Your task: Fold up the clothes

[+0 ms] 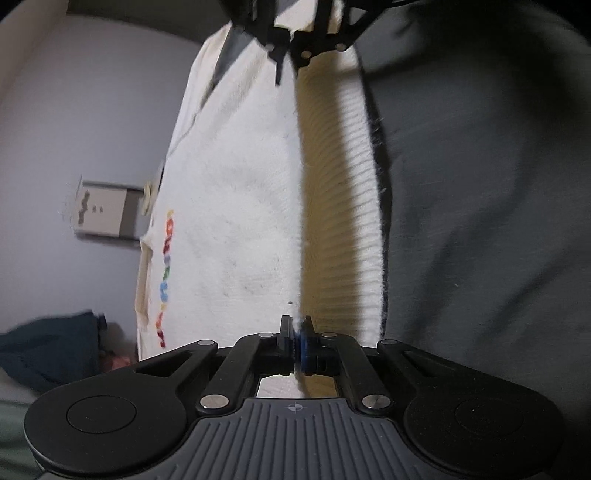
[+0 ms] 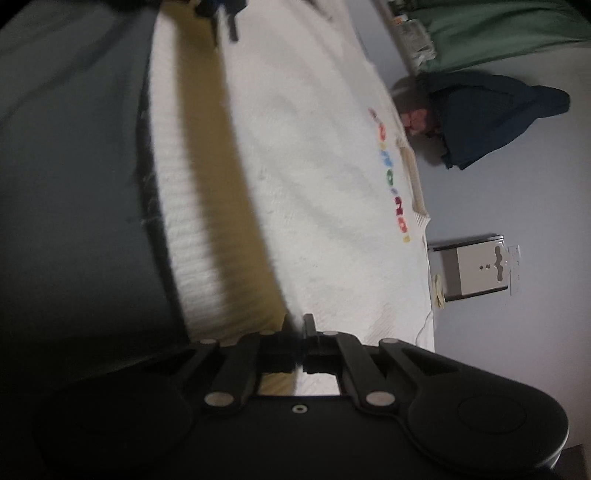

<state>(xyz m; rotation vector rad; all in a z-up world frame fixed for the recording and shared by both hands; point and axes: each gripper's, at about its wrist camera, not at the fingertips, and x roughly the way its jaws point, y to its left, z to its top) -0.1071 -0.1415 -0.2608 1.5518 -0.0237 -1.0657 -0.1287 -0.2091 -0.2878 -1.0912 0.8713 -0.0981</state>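
Observation:
A white knit sweater (image 1: 236, 206) with a row of coloured letters (image 1: 164, 280) lies spread on a pale surface. Its ribbed hem (image 1: 354, 206) runs along the dark side. My left gripper (image 1: 296, 332) is shut on the sweater's edge near the hem, with white knit pinched between its pads. At the far end of that edge, the right gripper (image 1: 287, 68) also pinches the cloth. In the right wrist view, the right gripper (image 2: 300, 328) is shut on the sweater (image 2: 314, 177), and the left gripper (image 2: 223, 18) shows at the top edge.
Dark grey fabric (image 1: 480, 221) borders the hem side. A small white box (image 1: 103, 210) lies on the pale surface (image 1: 74, 129) beyond the collar. A dark blue garment (image 2: 491, 118) and green cloth (image 2: 498, 33) lie farther off.

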